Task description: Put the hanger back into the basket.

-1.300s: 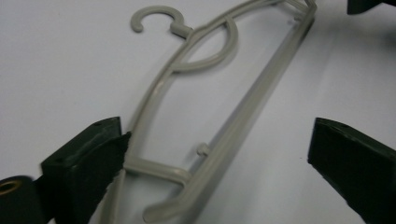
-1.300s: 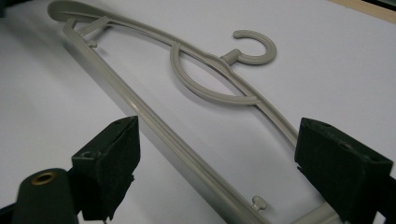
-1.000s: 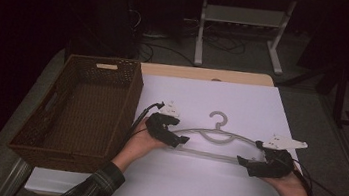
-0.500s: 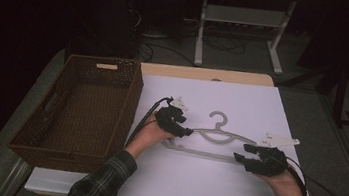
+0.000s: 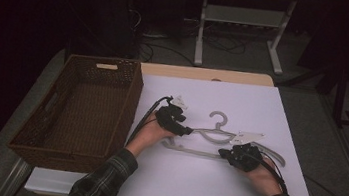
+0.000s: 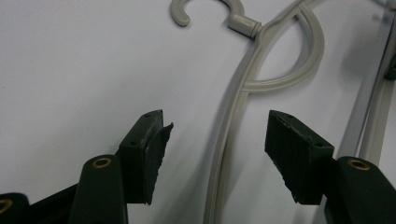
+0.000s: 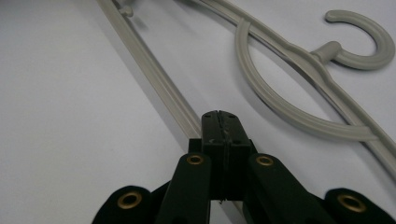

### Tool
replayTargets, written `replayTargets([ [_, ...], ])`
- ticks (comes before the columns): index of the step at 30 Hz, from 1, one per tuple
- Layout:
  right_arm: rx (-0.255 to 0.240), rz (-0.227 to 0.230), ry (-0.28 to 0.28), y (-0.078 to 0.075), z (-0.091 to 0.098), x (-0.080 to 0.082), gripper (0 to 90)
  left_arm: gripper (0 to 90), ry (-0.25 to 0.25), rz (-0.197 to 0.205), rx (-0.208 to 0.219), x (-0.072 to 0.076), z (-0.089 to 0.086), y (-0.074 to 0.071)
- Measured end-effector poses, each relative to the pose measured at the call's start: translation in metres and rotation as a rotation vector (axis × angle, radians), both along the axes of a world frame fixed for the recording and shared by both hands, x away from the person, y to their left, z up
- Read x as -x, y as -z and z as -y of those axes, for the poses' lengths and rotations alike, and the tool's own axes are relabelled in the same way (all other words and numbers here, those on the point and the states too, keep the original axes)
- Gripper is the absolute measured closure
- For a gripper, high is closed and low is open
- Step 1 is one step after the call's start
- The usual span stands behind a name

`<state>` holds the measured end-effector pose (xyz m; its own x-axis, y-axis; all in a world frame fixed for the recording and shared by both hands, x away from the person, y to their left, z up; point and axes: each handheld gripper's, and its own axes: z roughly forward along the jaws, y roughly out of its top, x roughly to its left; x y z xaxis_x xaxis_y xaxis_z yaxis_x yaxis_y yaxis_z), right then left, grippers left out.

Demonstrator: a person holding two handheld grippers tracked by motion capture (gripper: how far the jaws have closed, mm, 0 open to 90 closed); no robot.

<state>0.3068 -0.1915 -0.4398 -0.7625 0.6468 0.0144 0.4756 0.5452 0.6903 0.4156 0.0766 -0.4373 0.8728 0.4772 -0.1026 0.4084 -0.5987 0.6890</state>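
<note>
1. I am holding my left gripper (image 5: 185, 128) at the centre of the high view, jaws apart, the hanger (image 5: 218, 133) shoulder running between them with neither pad pressing it
2. My right gripper (image 5: 226, 155) is sitting right of centre, jaws having just been closing and now pressed together over the hanger's lower bar
3. The hanger is lying flat on the white table (image 5: 191, 191), its hook (image 6: 205, 9) showing at the top of the left gripper view
4. The basket (image 5: 31, 143) is standing at left

hangers: 1 (image 5: 218, 133) | baskets: 1 (image 5: 80, 109) | tongs: 2, left (image 5: 186, 129), right (image 5: 223, 154)
</note>
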Motion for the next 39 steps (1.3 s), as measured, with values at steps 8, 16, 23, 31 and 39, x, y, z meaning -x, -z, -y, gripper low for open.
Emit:
replayTargets([
  [8, -0.003, -0.022, -0.022, 0.003, -0.002, 0.000, 89.7, 37.7, 0.014, -0.006, -0.003, 0.001, 0.002, 0.000],
  [16, 0.013, -0.034, -0.021, 0.008, -0.003, -0.001, 89.8, 41.2, 0.033, -0.018, -0.022, -0.001, 0.005, 0.000],
  [23, 0.007, -0.040, -0.017, 0.008, -0.003, -0.001, 89.9, 49.1, 0.075, -0.019, -0.063, -0.004, 0.015, -0.003],
  [31, 0.007, -0.038, -0.017, 0.009, -0.003, -0.001, 89.9, 59.7, 0.120, -0.016, -0.125, -0.007, 0.028, 0.002],
  [39, 0.008, -0.036, -0.015, 0.009, -0.003, -0.001, 89.9, 71.0, 0.129, 0.008, -0.145, -0.007, 0.032, 0.004],
])
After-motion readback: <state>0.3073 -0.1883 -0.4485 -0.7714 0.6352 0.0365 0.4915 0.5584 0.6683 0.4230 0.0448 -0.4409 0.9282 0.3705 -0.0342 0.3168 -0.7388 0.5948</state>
